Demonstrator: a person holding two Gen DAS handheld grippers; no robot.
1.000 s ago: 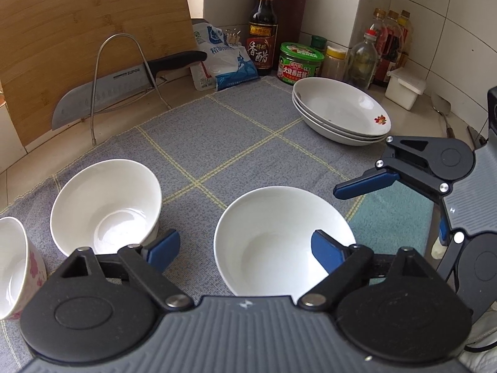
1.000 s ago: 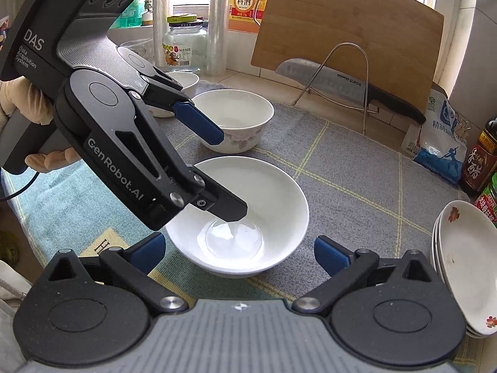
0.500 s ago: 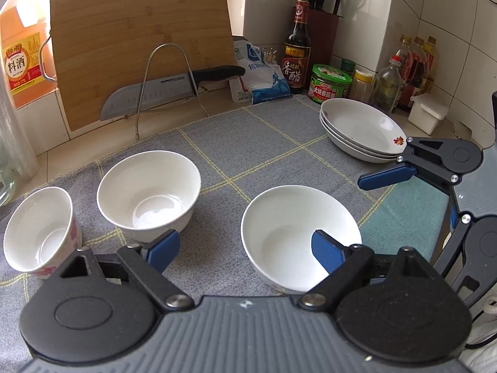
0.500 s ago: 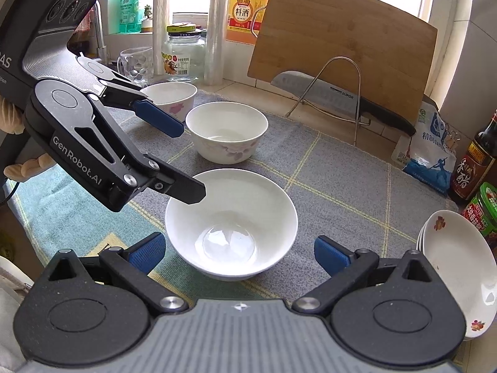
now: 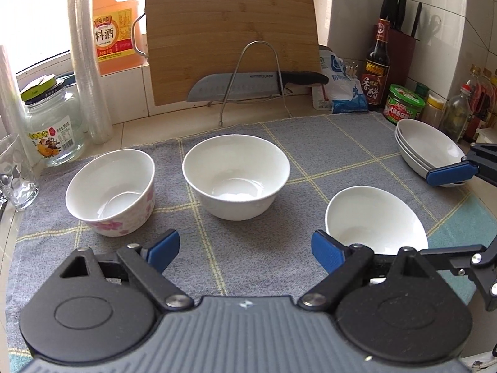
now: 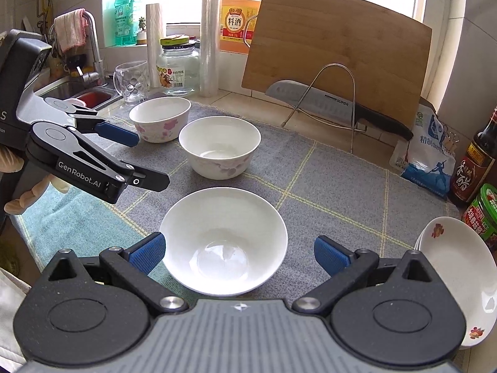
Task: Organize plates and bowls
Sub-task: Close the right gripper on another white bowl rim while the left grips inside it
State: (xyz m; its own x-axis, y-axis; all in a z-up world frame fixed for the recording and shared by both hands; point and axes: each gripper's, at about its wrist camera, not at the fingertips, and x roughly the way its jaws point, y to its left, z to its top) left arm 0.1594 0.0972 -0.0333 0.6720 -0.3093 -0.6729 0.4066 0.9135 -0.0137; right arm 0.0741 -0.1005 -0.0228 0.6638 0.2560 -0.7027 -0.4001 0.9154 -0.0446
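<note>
My left tool (image 5: 245, 245) swings off the wide bowl (image 5: 374, 219) toward the middle bowl (image 5: 236, 175), jaws open and empty; right tool (image 6: 237, 253) waits open, so stacking starts.

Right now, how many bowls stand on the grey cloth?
3: the pink-flowered bowl far left, the white bowl in the middle, the wide bowl nearest the stacked plates. None seems hidden.

I'm seeing a wooden cutting board (image 5: 231, 31) leaning against the wall, a knife (image 5: 248, 85) lying across a wire rack (image 5: 251, 77), a glass jar (image 5: 51, 124) and vinegar bottle (image 5: 377, 65) standing on the worktop (image 5: 139, 127).
</note>
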